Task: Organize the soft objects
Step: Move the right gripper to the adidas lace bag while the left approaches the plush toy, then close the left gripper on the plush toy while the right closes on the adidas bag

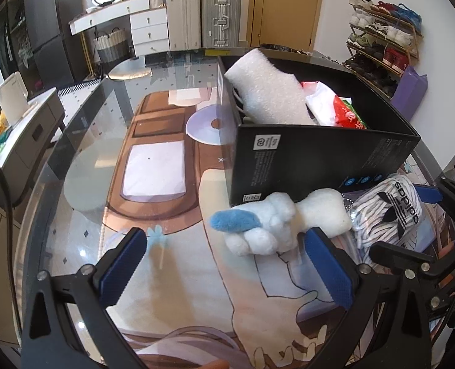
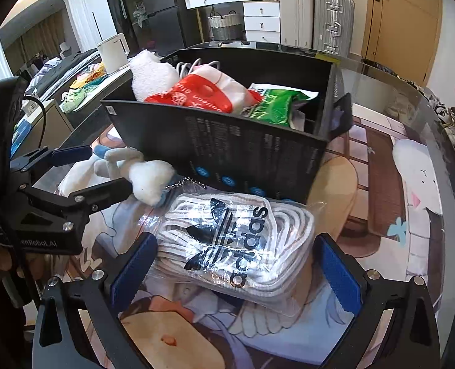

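A: How does the left gripper sit?

B: Low over the mat, pointing forward, jaws spread wide and holding nothing. The plush lies just ahead, between the fingertips but nearer the right finger. Its blue tip points left.

A: And the right gripper?

B: Also low and level, jaws released. The laces pack lies between its fingers, untouched by either pad as far as I can tell. Behind the pack stands the black box.

A: What does one view give that the other lacks?

B: The left wrist view shows the foam roll leaning on the box's near-left corner. The right wrist view shows the left gripper from the side, the plush's bead chain beside the pack, and a green packet in the box next to a red-and-white bag.

A: Any writing?

B: "adidas" with the trefoil on the pack. "enRobot.AI" on the left gripper's body. The box's small print is unreadable.
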A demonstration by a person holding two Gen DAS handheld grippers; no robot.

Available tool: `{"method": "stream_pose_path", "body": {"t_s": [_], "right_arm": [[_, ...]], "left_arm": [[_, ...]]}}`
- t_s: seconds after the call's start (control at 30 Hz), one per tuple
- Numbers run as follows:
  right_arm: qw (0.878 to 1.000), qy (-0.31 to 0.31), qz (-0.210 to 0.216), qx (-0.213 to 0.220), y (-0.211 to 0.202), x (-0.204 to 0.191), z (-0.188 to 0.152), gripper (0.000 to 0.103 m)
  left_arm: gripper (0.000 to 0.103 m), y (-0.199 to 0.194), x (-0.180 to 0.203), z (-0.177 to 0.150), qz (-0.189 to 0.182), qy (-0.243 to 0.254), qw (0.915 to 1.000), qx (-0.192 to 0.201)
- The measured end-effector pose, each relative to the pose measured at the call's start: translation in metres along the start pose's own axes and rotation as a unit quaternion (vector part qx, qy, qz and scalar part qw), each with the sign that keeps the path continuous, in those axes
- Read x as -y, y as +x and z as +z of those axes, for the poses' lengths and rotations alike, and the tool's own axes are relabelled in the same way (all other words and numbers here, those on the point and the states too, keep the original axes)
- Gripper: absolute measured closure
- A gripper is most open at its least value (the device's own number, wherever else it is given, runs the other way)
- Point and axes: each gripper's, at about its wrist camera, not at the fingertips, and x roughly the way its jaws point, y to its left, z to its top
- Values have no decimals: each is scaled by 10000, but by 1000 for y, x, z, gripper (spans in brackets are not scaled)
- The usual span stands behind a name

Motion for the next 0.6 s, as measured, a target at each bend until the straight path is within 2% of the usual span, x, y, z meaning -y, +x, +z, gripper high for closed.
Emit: {"method": "stream_pose_path", "body": {"t_s": [0.13,0.33,0.53,0.6], "right_arm": [[10000,8,31,-16,1,1,0,1],[10000,-34,47,-1,2,3,0,1],[10000,-50,41,25,2,3,-4,1],[10000,-69,35,23,2,4,-6,1]], "left_arm": [[1,2,1,-1,9,-7,10000,-24],[10,4,3,-1,45,57,10000,15],[24,3,8,-4,93,218,9997,95],[32,1,9,-4,60,263,9995,133]]}}
